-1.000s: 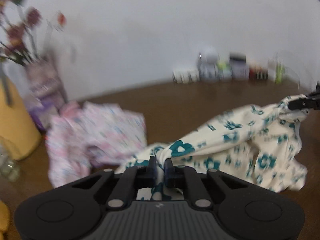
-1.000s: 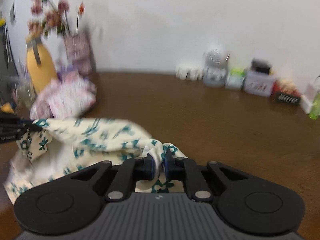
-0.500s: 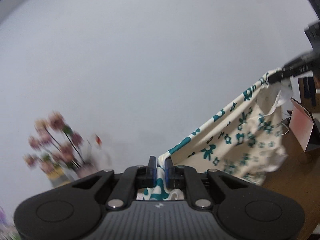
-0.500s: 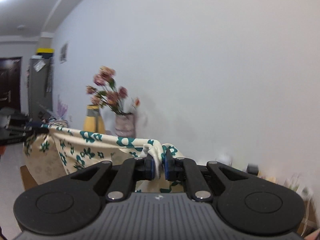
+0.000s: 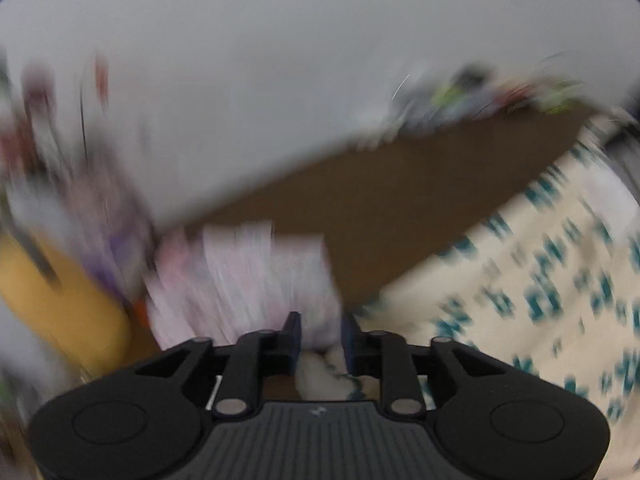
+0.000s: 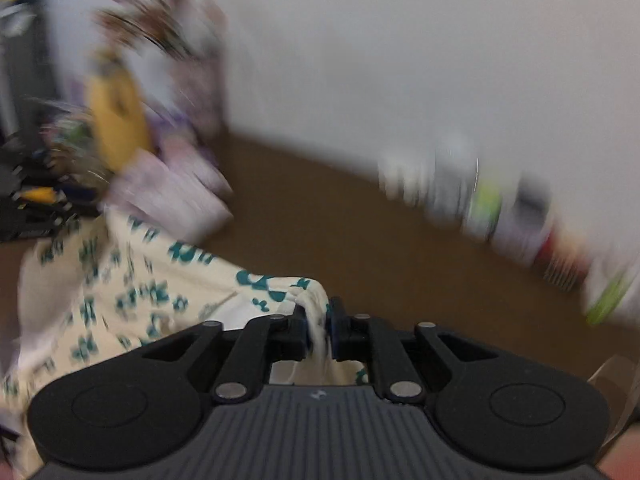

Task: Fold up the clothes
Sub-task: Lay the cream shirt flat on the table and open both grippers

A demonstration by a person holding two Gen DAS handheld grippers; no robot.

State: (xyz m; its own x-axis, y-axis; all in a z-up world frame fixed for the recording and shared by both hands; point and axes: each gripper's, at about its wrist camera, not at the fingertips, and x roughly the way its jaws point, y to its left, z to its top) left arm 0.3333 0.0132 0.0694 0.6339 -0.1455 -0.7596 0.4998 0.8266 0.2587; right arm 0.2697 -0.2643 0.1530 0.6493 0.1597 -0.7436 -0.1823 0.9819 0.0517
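Note:
Both views are motion-blurred. The cream garment with teal flowers (image 5: 540,300) spreads down the right side of the left wrist view. My left gripper (image 5: 320,334) stands open, its fingers apart, with a bit of the cream cloth lying low between their bases. In the right wrist view my right gripper (image 6: 318,332) is shut on a bunched edge of the same garment (image 6: 132,292), which trails off to the left over the brown table (image 6: 360,240).
A pink-patterned garment (image 5: 248,280) lies bunched on the table just ahead of the left gripper, next to a yellow vase (image 5: 60,300). Small bottles and boxes (image 6: 500,208) line the back of the table by the white wall.
Both grippers have swung down from high in the air, where they held the garment stretched, toward the table. The left fingers have spread apart; the right ones stay clamped.

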